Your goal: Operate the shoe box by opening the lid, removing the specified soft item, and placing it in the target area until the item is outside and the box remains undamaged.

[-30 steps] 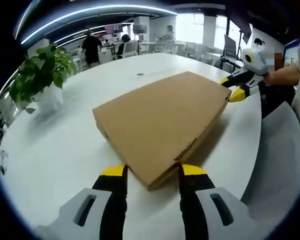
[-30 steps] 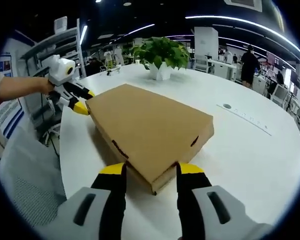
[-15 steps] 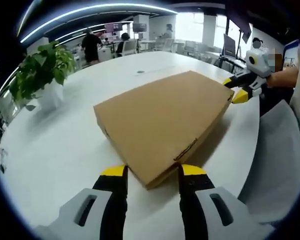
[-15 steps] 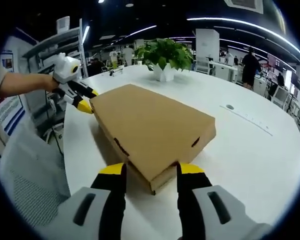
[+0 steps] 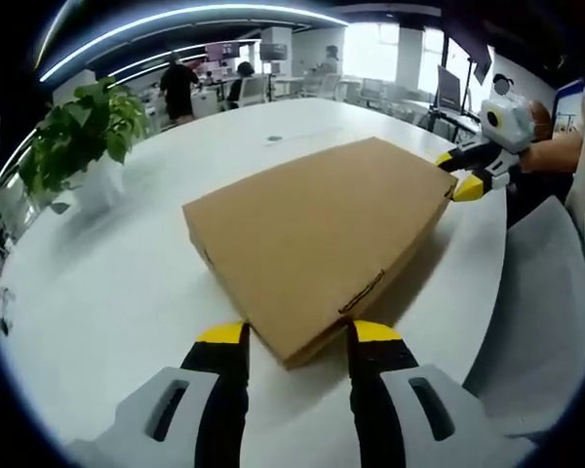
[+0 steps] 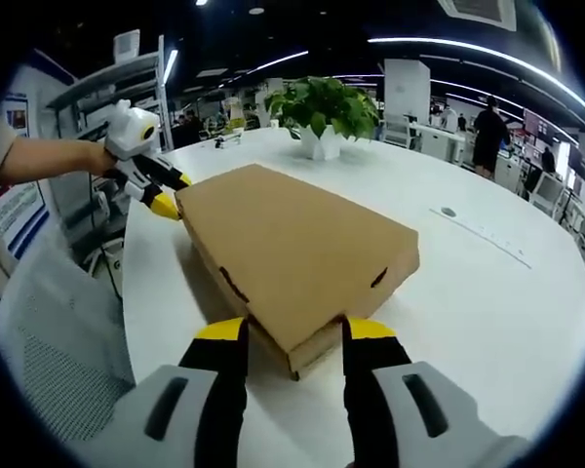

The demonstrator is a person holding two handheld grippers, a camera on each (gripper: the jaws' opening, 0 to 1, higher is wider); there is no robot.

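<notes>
In the left gripper view, the shoe box (image 5: 317, 244) lay closed on the white table (image 5: 107, 292), one corner between the left gripper (image 5: 297, 336), whose jaws stood wide apart and held nothing. The right gripper (image 5: 463, 174) sat at the far corner.

In the right gripper view, the right gripper (image 6: 285, 331) likewise straddled a corner with jaws spread (no grip yet). The opening step looked unstarted; next, I judged, a jaw should catch the lid's edge and lift gently.
</notes>
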